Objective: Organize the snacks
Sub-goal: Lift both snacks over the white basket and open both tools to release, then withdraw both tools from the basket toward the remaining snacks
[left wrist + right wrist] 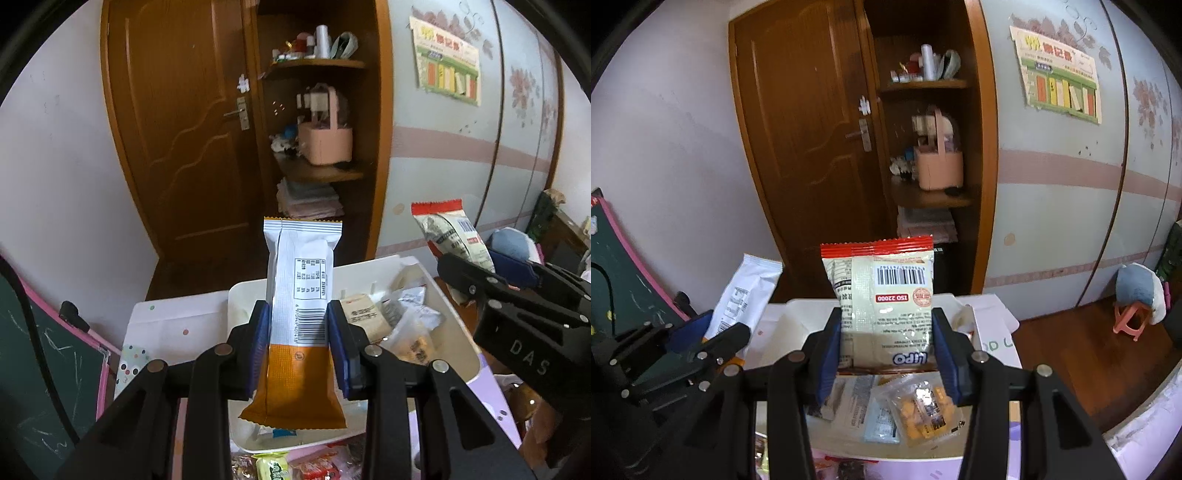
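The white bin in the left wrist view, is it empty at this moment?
No, the white bin already holds several snack packets, lying below the orange and white snack bar clamped in the left hand-held gripper.

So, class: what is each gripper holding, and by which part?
Left gripper: orange-and-white snack bar, gripped across its middle. Right gripper: red-topped snack packet, gripped by its side edges.

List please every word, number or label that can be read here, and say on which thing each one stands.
"ISO 22000": red label, upside down, on the red-topped snack packet in the right gripper.
"LiPO": blue letters, upside down, low on the same packet.
"DAS": on the right gripper's black body.
Orange-and-white snack bar in the left gripper: barcode and table too small.
Wall poster: characters blurred.
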The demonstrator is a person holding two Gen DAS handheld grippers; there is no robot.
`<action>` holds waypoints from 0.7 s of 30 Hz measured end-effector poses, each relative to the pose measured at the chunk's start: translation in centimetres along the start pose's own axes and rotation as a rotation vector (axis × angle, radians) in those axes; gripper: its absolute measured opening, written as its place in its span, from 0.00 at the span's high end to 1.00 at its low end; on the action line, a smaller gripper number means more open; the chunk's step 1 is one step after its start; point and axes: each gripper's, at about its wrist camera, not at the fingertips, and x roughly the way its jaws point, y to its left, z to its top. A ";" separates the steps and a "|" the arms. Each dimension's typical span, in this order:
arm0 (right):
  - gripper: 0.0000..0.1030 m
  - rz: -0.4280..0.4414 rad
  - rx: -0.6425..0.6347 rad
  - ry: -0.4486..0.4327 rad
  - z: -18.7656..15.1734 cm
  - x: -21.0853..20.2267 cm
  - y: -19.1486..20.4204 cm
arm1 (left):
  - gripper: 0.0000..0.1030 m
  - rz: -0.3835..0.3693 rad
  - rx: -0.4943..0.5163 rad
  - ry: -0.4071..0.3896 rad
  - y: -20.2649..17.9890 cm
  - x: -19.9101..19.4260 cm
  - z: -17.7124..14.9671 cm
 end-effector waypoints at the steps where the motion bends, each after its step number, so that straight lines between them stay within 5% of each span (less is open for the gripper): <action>1: 0.55 0.002 0.003 0.012 -0.1 0.5 0.0 | 0.70 0.013 -0.004 0.010 0.0 0.5 0.0; 4: 0.51 -0.022 0.010 0.089 -0.7 2.4 -0.1 | 0.62 0.035 -0.025 0.051 0.7 2.1 -0.5; 6: 0.49 -0.043 0.010 0.135 -1.1 3.5 -0.2 | 0.27 0.036 -0.045 0.062 1.4 2.6 -0.9; 7: 0.48 -0.038 0.016 0.149 -1.3 3.8 -0.3 | 0.21 0.045 -0.054 0.054 1.6 2.6 -1.2; 21: 0.44 0.019 0.108 0.194 -4.8 0.8 -0.8 | 0.19 0.024 -0.111 0.049 4.0 -1.6 -5.0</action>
